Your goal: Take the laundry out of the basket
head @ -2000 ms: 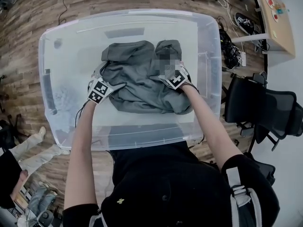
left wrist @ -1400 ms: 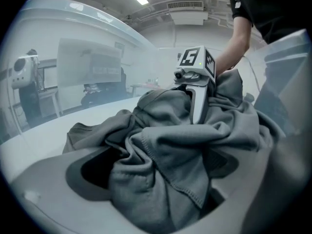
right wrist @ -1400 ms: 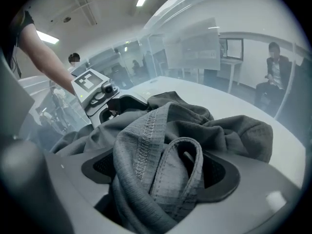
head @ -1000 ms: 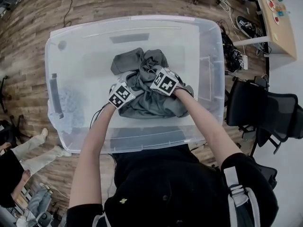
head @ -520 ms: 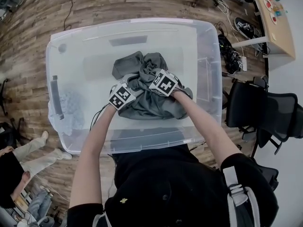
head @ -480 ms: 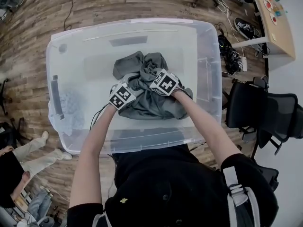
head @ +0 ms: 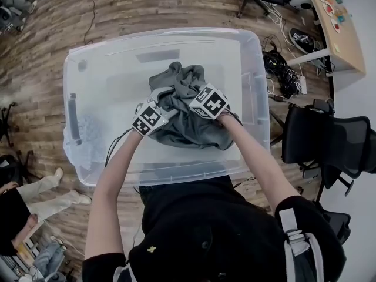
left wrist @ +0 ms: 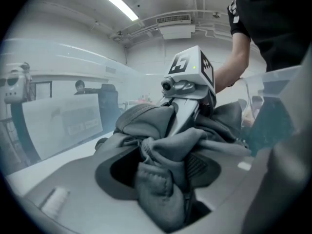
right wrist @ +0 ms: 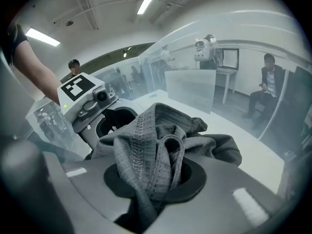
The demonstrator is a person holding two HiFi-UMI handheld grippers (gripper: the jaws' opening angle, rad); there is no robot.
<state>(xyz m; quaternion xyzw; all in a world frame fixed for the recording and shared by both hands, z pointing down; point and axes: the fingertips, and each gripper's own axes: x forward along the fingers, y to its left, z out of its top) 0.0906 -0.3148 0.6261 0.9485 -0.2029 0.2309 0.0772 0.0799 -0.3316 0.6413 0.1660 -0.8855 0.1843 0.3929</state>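
Observation:
A grey garment (head: 187, 113) lies bunched in the middle of a big clear plastic bin (head: 82, 75) on the wood floor. My left gripper (head: 161, 106) grips its left side and my right gripper (head: 191, 101) its right side, close together. In the left gripper view a thick fold of grey cloth (left wrist: 163, 172) fills the jaws, with the right gripper (left wrist: 187, 89) just beyond. The right gripper view shows a hemmed fold (right wrist: 156, 160) pinched between the jaws. Both pairs of jaws have just been closing on the cloth. The garment's lower part still hangs onto the bin floor.
A black office chair (head: 329, 143) stands right of the bin, with a tangle of cables (head: 282, 66) behind it and a desk (head: 341, 22) at the top right. A person's legs (head: 35, 195) show at the lower left. The bin holds nothing else.
The garment lay spread flat with a gripper at each side. The grippers have come together, bunched it, shut on it and risen, lifting the gathered cloth.

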